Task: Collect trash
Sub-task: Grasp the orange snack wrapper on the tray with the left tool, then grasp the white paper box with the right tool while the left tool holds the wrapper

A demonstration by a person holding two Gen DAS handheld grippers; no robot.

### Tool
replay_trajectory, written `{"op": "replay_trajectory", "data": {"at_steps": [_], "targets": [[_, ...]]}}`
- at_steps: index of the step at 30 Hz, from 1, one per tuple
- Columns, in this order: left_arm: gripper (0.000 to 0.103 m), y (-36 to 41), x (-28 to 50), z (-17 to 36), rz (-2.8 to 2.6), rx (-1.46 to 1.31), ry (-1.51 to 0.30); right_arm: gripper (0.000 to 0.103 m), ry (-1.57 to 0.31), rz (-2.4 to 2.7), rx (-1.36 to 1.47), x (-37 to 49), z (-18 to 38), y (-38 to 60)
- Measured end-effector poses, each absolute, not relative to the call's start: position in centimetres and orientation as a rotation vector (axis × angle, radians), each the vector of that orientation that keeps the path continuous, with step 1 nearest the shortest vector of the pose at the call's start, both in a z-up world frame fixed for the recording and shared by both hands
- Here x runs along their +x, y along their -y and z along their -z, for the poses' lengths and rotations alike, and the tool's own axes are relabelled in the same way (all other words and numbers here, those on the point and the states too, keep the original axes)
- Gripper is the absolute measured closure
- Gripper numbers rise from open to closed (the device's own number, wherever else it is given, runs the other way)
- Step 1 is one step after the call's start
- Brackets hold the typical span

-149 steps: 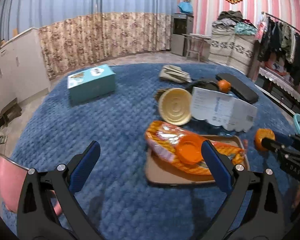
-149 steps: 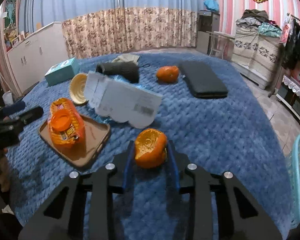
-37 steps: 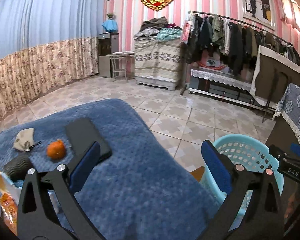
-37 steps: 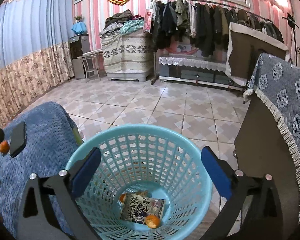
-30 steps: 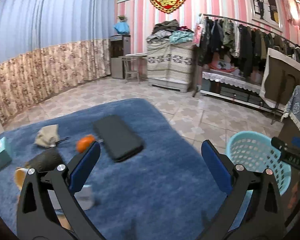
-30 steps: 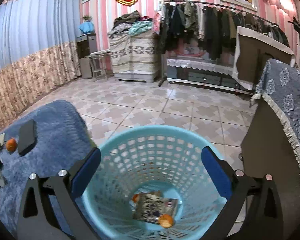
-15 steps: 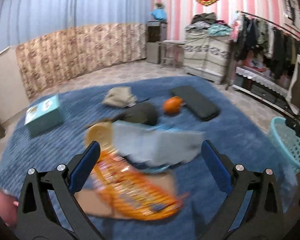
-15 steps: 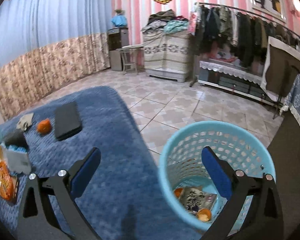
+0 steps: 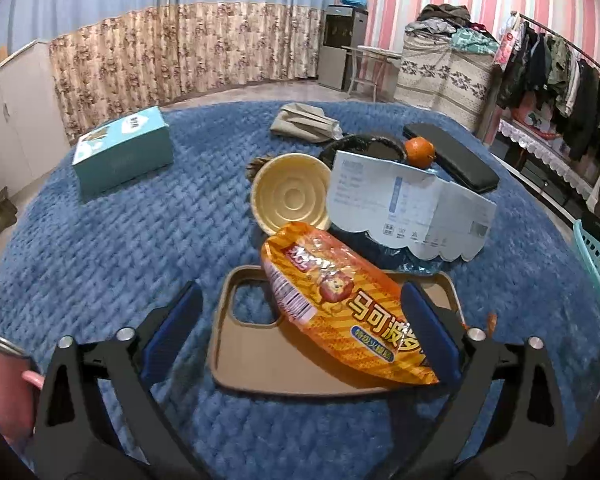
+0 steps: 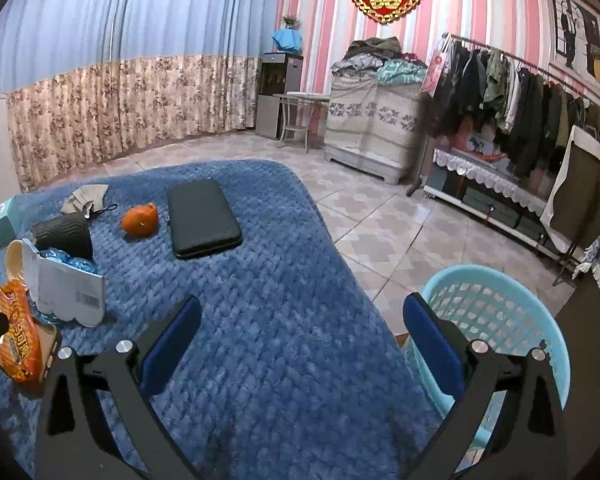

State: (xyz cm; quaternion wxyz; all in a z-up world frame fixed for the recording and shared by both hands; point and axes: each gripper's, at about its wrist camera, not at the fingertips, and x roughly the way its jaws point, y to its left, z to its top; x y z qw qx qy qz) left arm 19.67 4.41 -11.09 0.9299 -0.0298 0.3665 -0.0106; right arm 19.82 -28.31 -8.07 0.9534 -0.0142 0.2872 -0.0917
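Note:
An orange snack bag [image 9: 340,300] lies across a tan phone case [image 9: 260,356] on the blue quilted bed cover [image 9: 120,248]. My left gripper [image 9: 300,336] is open and empty, its blue pads to either side of the bag and case. Behind them lie a yellow bowl [image 9: 290,198], a white torn carton [image 9: 408,208] and an orange peel [image 9: 419,151]. My right gripper [image 10: 300,344] is open and empty over the bed's corner. The light blue trash basket [image 10: 500,320] stands on the floor just right of it. The snack bag also shows in the right wrist view [image 10: 18,336].
A teal box [image 9: 120,152], a beige cloth [image 9: 304,122], a black ribbed cup [image 10: 62,234] and a flat black case [image 10: 202,218] lie on the bed. The basket's rim [image 9: 596,264] shows at the left view's right edge. A clothes rack [image 10: 520,92] lines the striped wall.
Both grippers swung left, away from the basket and back toward the bed. The left one came down over the snack bag. The orange peel held five seconds ago is gone from the right gripper.

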Motion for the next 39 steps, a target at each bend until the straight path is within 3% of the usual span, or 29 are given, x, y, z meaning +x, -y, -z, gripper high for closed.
{"op": "replay_trajectory", "data": {"at_steps": [2,4,5,11,13,15,16,25,39], "targets": [[0.018,-4.1,20.3,11.9,0.046,-0.049,-0.796,0.004,-0.602,0.156,0.023,19.9,8.1,28.9],[0.034,-3.7,20.8,12.6,0.062,-0.049,-0.838,0.004,-0.612,0.11,0.106,19.9,8.1,29.9],[0.035,-3.6,21.0,12.7,0.075,-0.057,-0.845,0.004,-0.614,0.099,0.127,20.0,8.3,29.8],[0.065,-3.4,20.6,12.5,0.08,-0.073,-0.813,0.004,-0.627,0.038,0.176,20.5,9.0,28.5],[0.084,-4.0,20.4,12.4,0.085,-0.1,-0.807,0.004,-0.638,-0.002,0.161,20.9,9.2,27.2],[0.091,-4.8,20.2,12.2,0.094,-0.12,-0.801,0.004,-0.641,-0.025,0.119,21.1,9.4,25.9],[0.101,-5.0,20.0,11.9,0.098,-0.116,-0.791,0.004,-0.644,-0.042,0.091,21.3,9.4,25.0],[0.102,-7.6,18.2,7.9,0.051,-0.06,-0.68,0.004,-0.662,-0.233,-0.044,23.0,9.7,19.6],[0.102,-12.8,17.2,5.8,-0.061,-0.121,-0.645,0.007,-0.678,-0.438,0.029,26.4,11.2,17.1]]}}
